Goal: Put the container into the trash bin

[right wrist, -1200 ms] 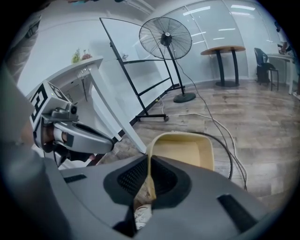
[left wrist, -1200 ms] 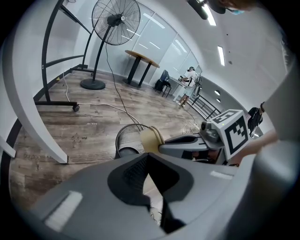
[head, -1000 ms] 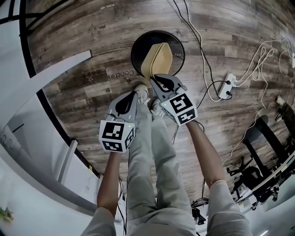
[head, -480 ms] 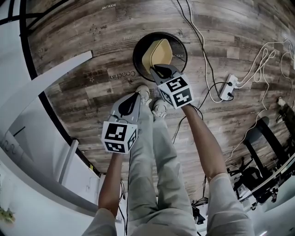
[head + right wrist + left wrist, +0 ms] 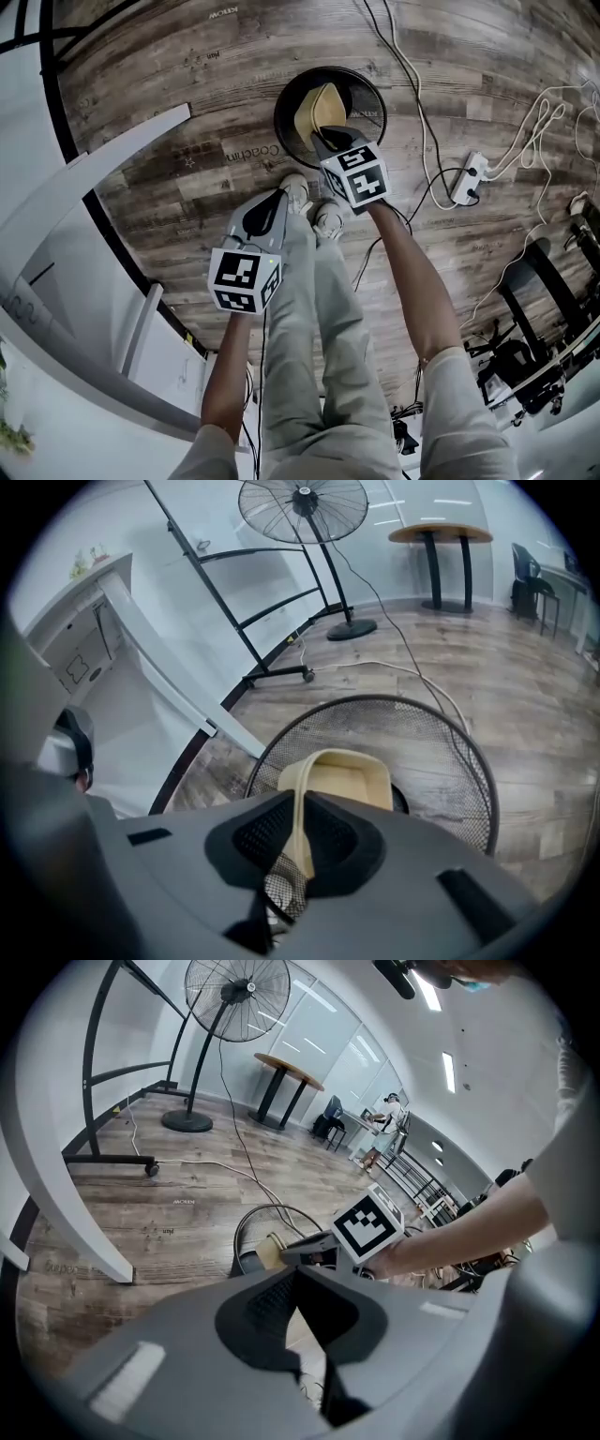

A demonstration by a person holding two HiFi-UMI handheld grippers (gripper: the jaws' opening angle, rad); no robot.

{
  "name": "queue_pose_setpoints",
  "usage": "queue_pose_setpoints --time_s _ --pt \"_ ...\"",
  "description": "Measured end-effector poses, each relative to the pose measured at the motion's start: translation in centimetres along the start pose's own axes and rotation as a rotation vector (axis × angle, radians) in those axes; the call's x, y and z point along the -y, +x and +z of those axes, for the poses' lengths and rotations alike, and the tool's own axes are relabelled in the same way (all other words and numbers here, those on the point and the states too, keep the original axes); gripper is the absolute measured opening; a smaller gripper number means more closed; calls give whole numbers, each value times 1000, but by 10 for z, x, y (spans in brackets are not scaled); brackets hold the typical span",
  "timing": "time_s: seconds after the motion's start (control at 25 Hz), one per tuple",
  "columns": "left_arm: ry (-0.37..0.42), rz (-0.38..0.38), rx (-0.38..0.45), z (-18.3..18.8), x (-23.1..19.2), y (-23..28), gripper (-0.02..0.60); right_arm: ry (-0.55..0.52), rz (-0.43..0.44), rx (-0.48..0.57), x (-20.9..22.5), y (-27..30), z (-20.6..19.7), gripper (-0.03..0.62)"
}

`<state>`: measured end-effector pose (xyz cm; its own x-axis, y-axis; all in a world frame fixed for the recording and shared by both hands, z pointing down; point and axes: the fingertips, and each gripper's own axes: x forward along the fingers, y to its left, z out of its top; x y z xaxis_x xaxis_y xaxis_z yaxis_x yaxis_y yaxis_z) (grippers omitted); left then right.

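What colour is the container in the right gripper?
The container is pale beige; the right gripper view shows it best.

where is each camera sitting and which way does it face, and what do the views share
Head view: on the person's head, looking steeply down at the wood floor; shows both forearms, legs, shoes, the left gripper and the right gripper.
Left gripper view: rides the left gripper, looking along its closed, empty jaws toward the right gripper and right forearm.
Right gripper view: rides the right gripper, looking down along jaws clamped on the container into the trash bin.
Shared: all three show container and bin.
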<state>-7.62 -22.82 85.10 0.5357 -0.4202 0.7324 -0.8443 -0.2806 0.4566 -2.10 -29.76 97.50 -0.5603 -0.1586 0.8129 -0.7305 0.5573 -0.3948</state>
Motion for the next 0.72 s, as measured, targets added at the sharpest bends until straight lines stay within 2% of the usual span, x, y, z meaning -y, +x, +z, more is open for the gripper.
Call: queue_pose_setpoints --time_s 0.28,0.44,0.72 --pt "-3 4 -1 2 -2 1 11 20 3 -40 9 5 -9 34" --pt "-5 5 2 2 -3 1 11 28 7 -40 11 6 -7 143" --pt "-1 -1 1 4 1 1 11 30 14 -28 8 0 -5 155"
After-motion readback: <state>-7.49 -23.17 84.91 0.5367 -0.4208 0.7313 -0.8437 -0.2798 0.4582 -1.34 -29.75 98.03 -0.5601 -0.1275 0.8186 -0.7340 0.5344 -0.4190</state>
